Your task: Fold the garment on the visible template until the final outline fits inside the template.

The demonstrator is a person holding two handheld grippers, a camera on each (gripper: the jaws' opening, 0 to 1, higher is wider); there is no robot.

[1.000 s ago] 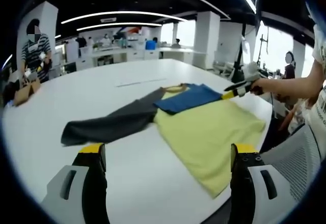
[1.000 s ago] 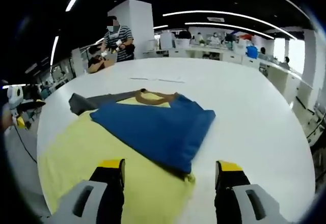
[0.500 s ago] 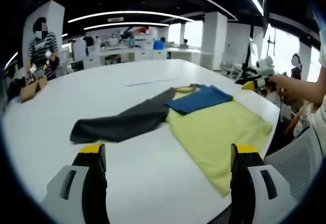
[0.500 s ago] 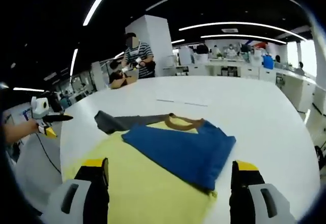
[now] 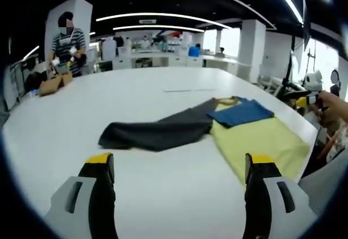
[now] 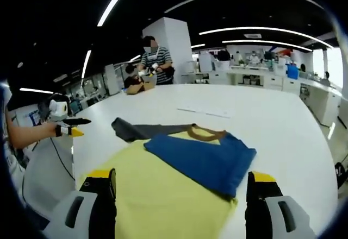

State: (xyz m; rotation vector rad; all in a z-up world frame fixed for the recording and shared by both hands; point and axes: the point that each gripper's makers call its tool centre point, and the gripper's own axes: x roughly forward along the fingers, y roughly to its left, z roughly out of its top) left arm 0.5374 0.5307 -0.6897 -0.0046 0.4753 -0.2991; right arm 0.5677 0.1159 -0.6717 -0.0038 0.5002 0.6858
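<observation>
A shirt with a yellow body (image 5: 260, 139) (image 6: 157, 190) lies flat on the white table (image 5: 81, 108). Its blue sleeve (image 5: 241, 112) (image 6: 202, 157) is folded over the chest, below the brown collar (image 6: 205, 133). The dark grey sleeve (image 5: 157, 132) (image 6: 138, 130) stretches out straight to the side. My left gripper (image 5: 176, 165) is open above bare table, short of the grey sleeve; it also shows at the left of the right gripper view (image 6: 70, 127). My right gripper (image 6: 182, 180) hangs open over the yellow body, holding nothing; it shows at the far right in the left gripper view (image 5: 304, 99).
A thin pale strip (image 5: 184, 90) (image 6: 209, 112) lies on the table beyond the shirt. A person in a striped top (image 5: 66, 43) (image 6: 155, 60) stands at the table's far side by a brown box (image 5: 53, 84). Desks and pillars fill the room behind.
Both grippers have drawn back from the shirt. The right one has left the folded blue sleeve and risen. The left view has swung so the grey sleeve sits nearer centre.
</observation>
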